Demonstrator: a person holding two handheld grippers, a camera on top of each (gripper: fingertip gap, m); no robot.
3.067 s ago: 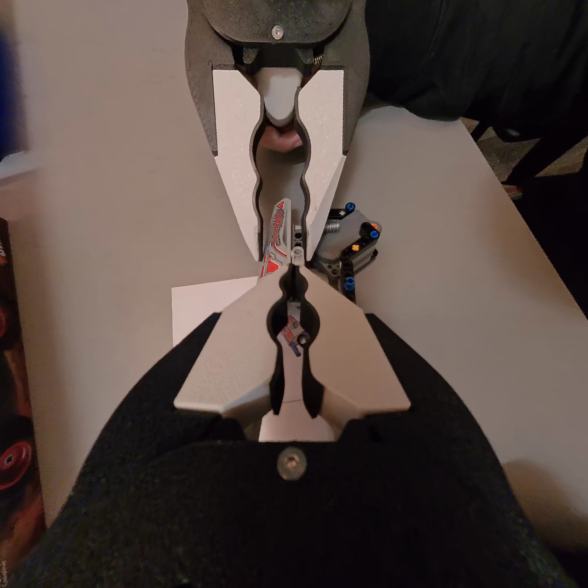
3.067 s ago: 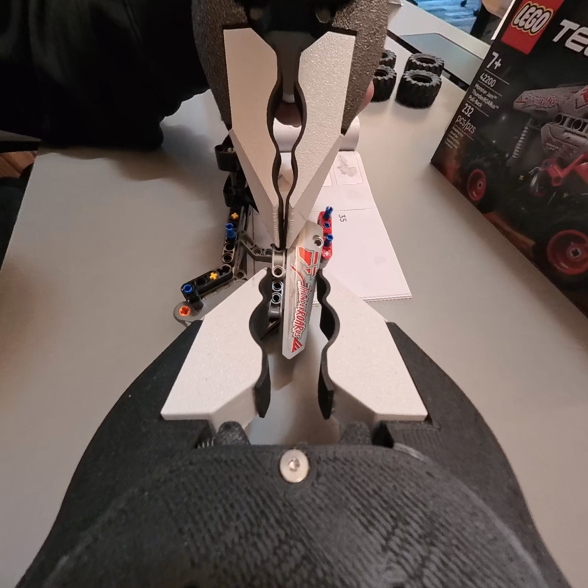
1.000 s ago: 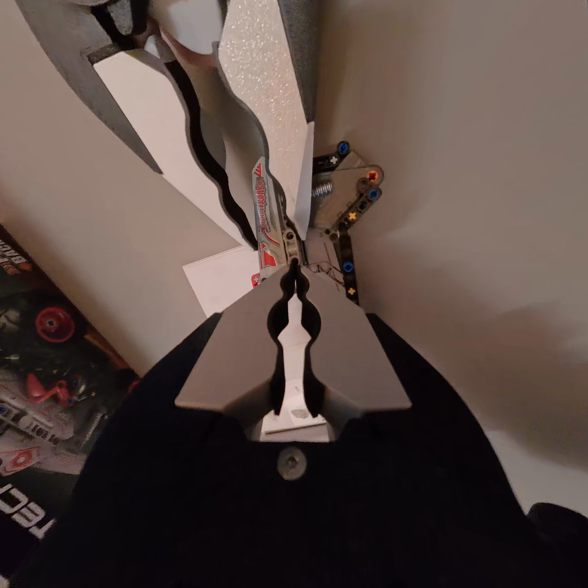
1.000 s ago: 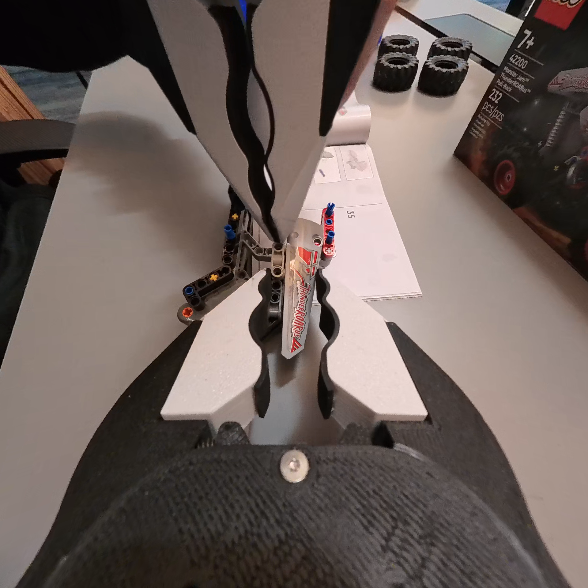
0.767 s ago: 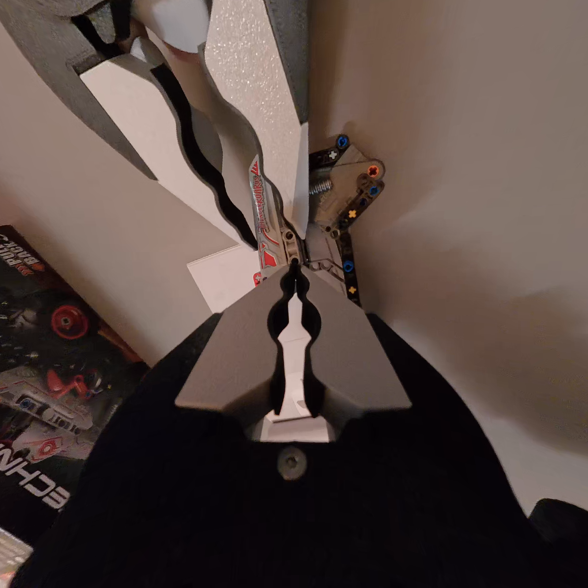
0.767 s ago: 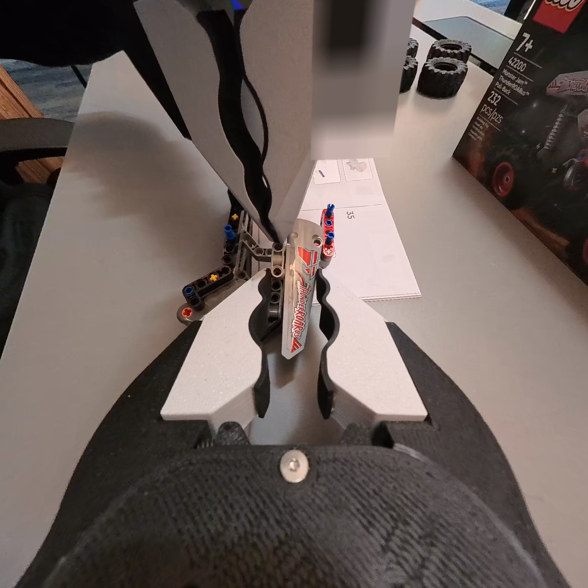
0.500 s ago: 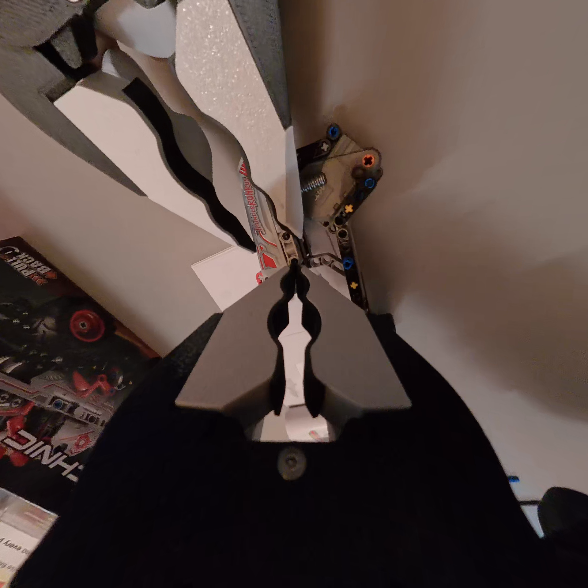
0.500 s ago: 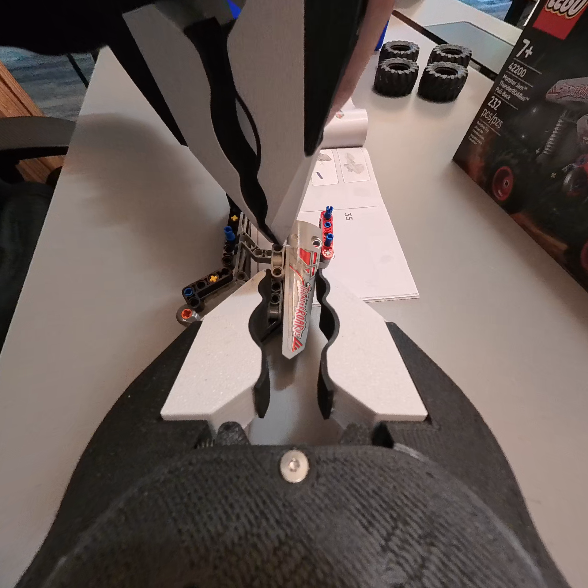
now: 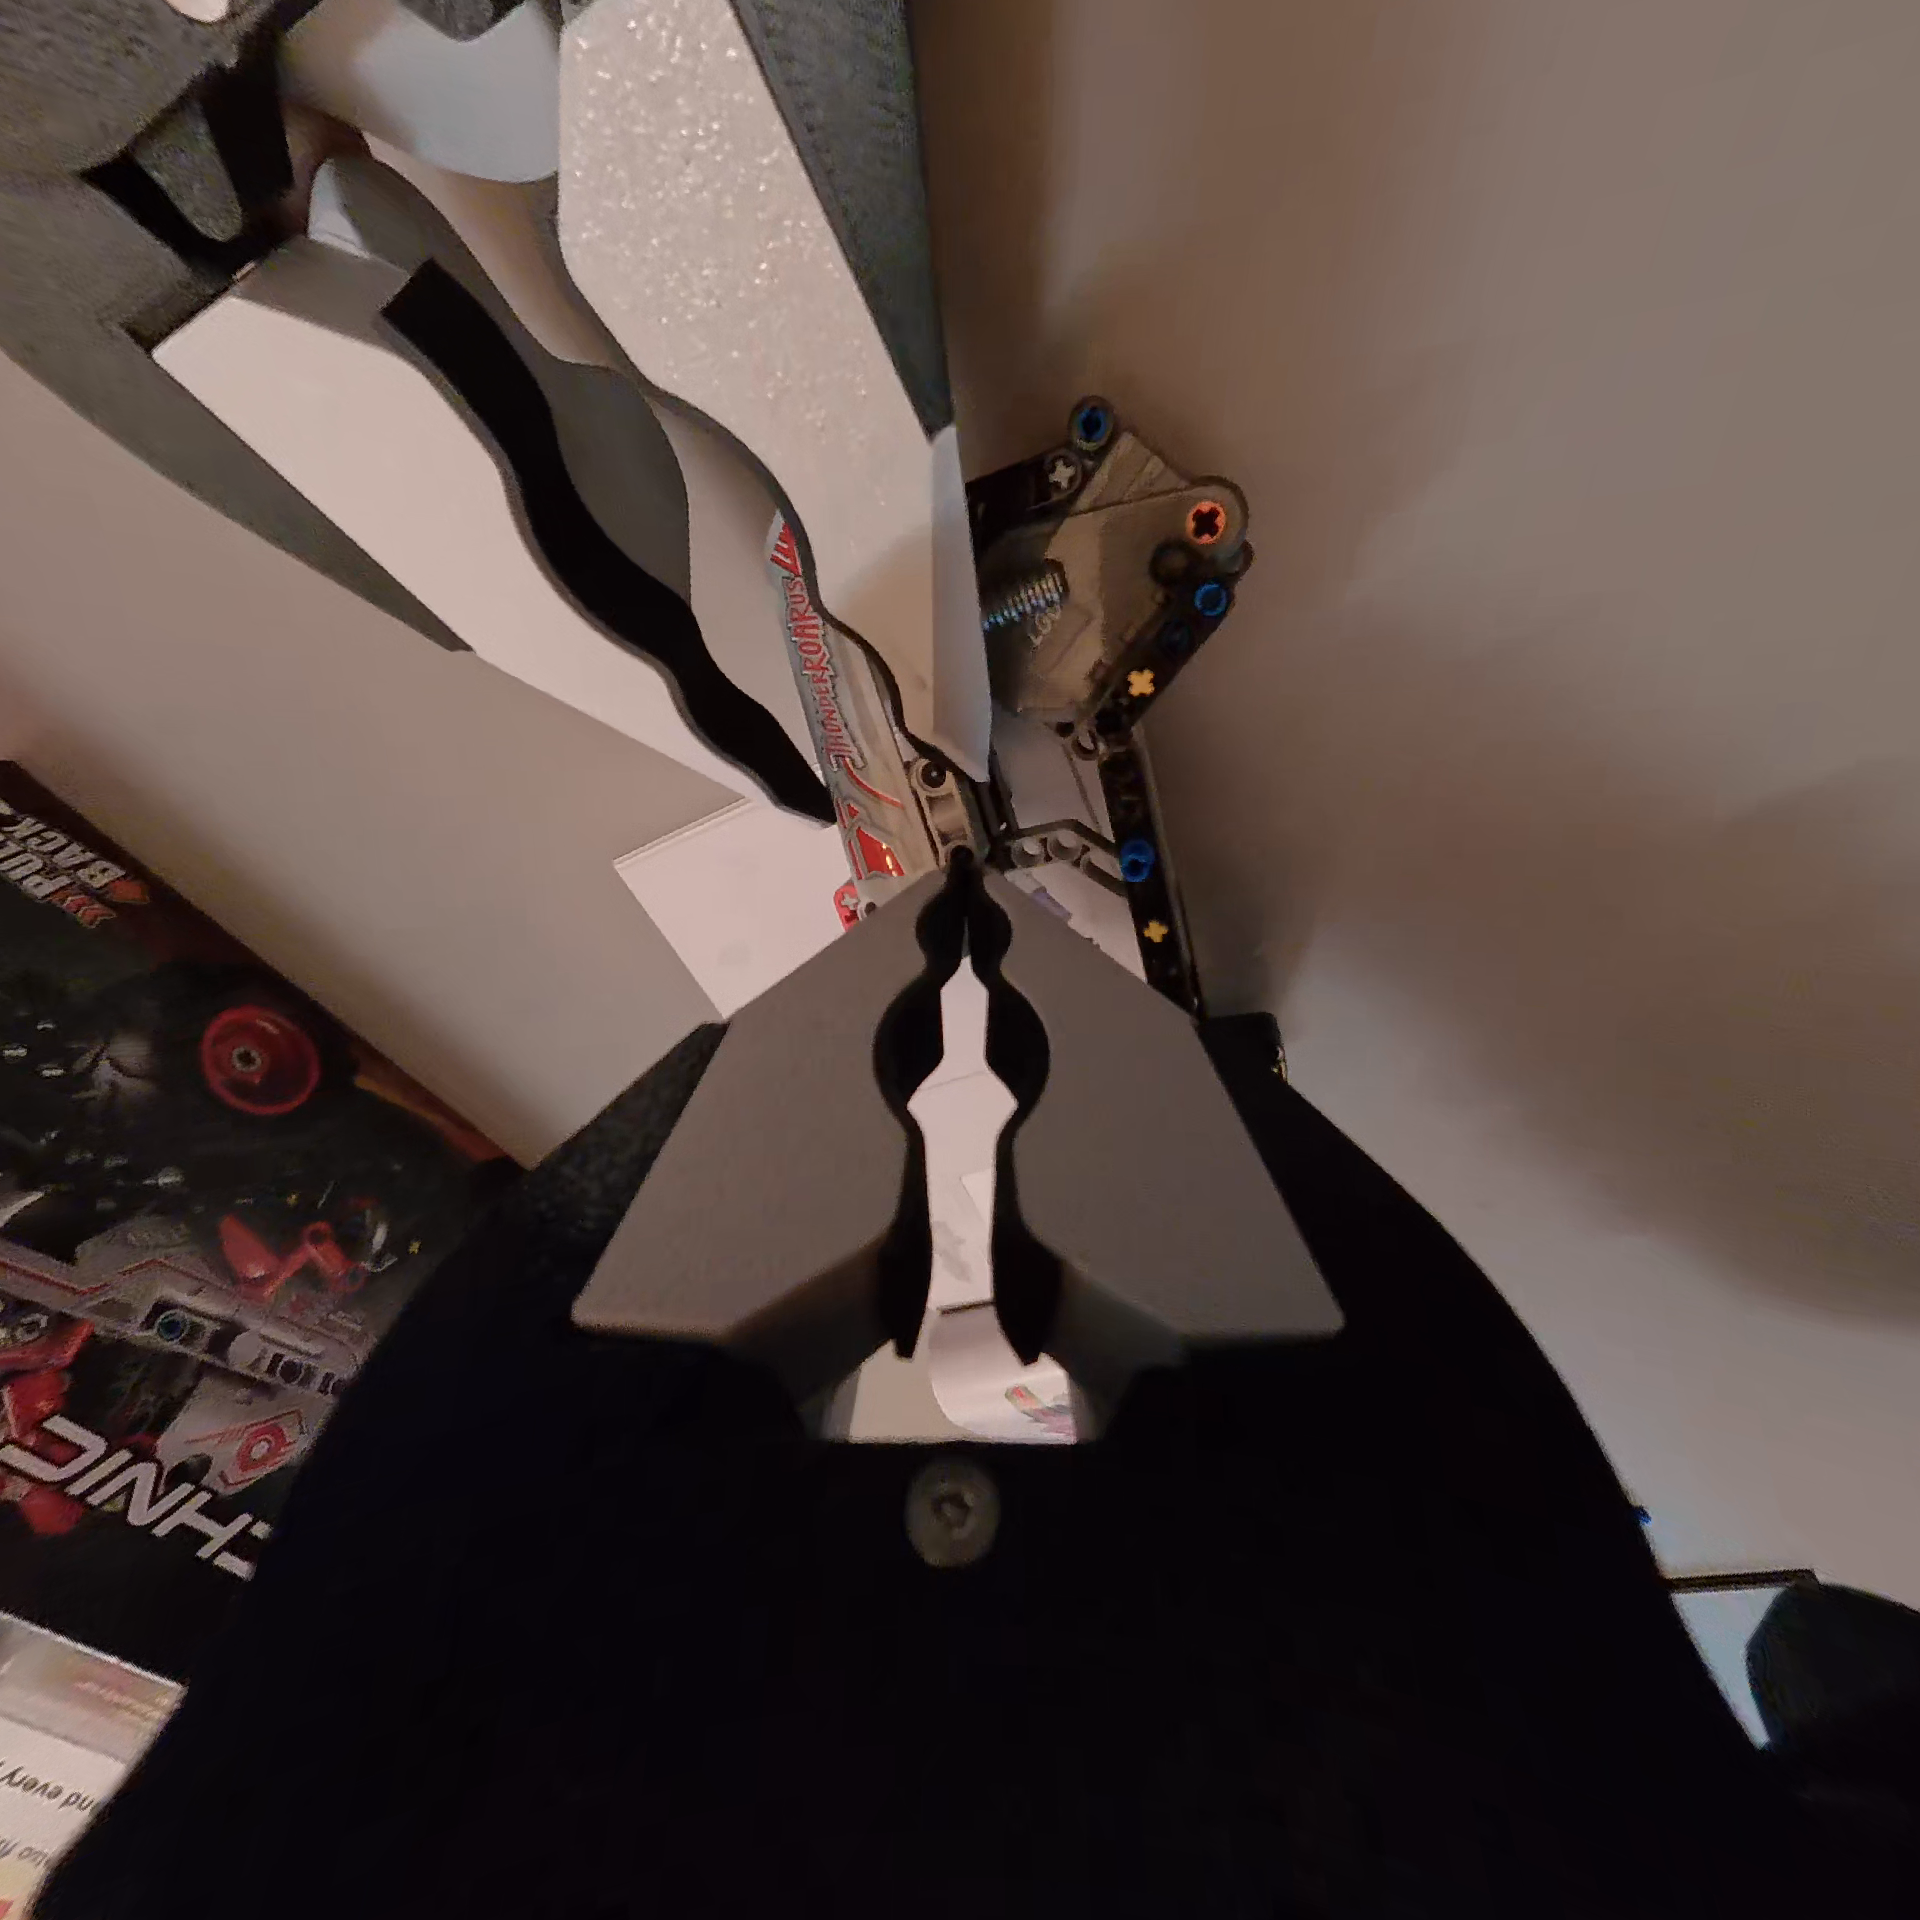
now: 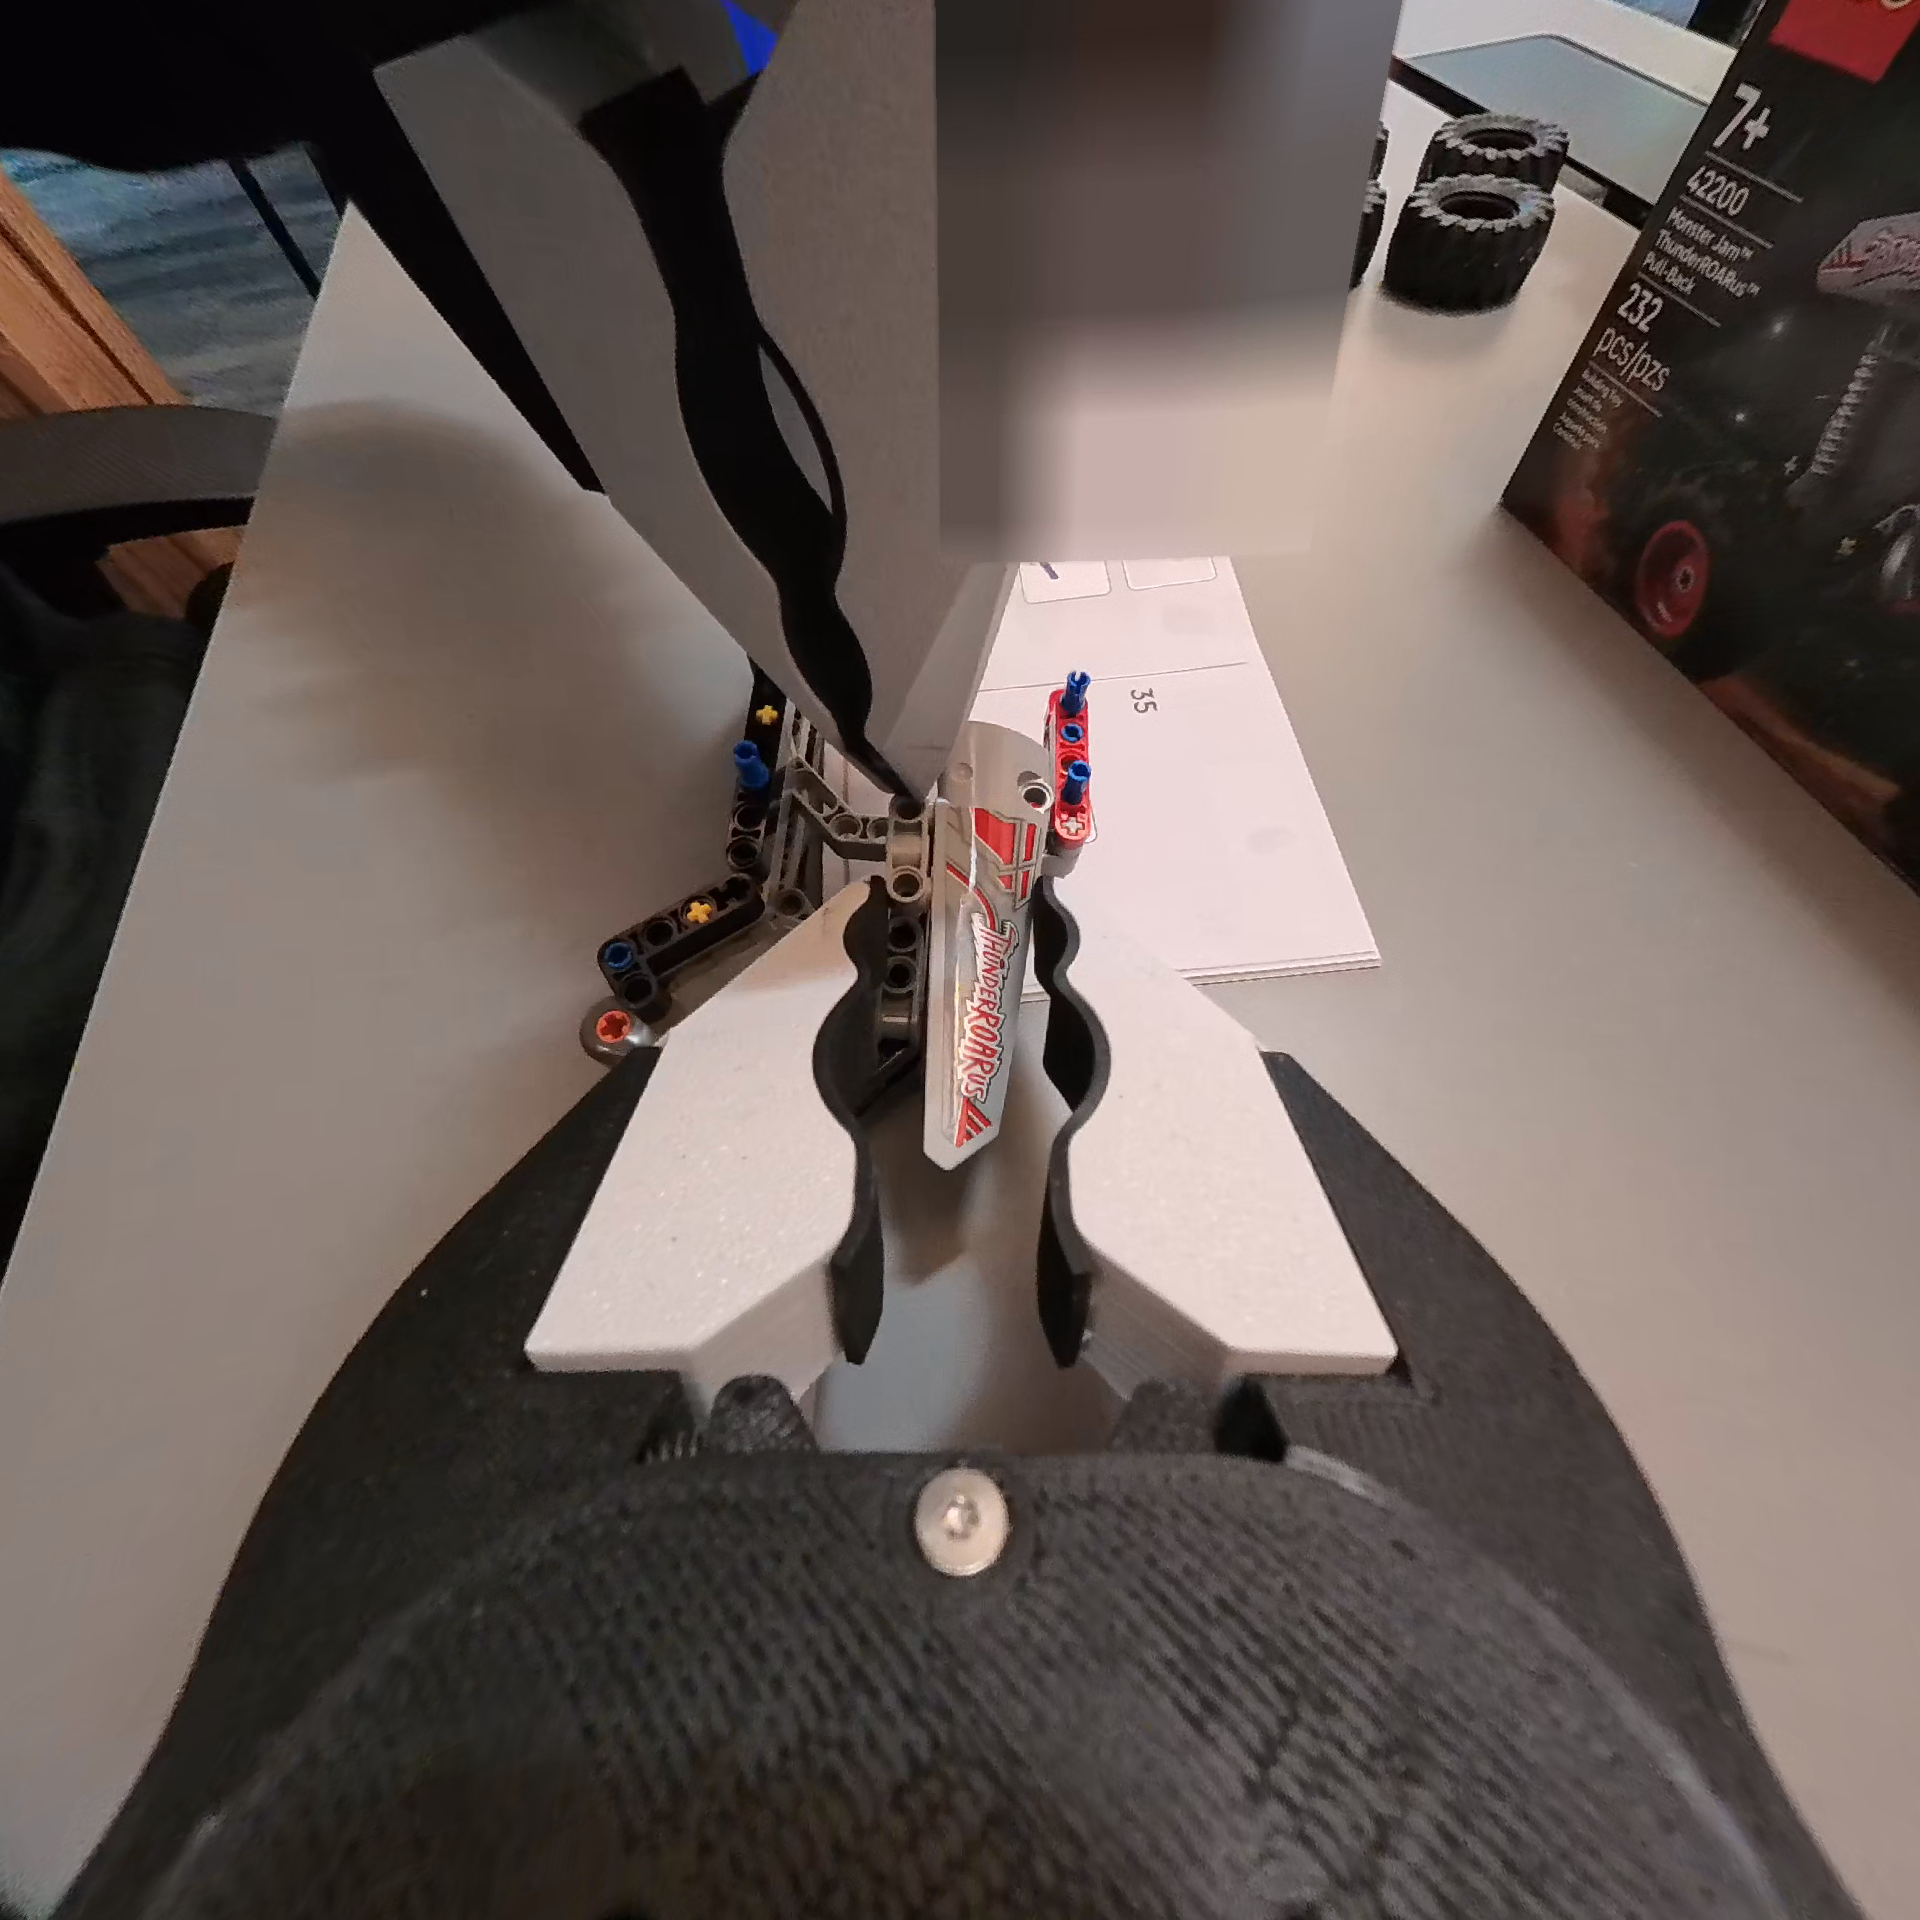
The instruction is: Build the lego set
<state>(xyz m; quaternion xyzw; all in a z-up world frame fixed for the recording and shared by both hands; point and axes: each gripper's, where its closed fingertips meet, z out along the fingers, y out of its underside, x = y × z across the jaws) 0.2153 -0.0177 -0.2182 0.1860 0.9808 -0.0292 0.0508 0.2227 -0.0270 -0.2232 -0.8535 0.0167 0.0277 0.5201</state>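
Right wrist view: right gripper (image 10: 961, 914) clamps chassis (image 10: 831, 883); left gripper (image 10: 899, 795) pinches it; table edge (image 10: 281, 436) near.

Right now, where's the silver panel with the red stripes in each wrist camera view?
Left wrist view: silver panel, just above centre, between the far gripper's fingers.
Right wrist view: silver panel, centre, standing between this gripper's fingers.
Shared landmark: the orange-tipped pin on the grey-black frame.

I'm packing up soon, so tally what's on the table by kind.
Partly built model: 1
Tyres: 4, two partly hidden
Set box: 1
Instruction booklet: 1
Total: 7
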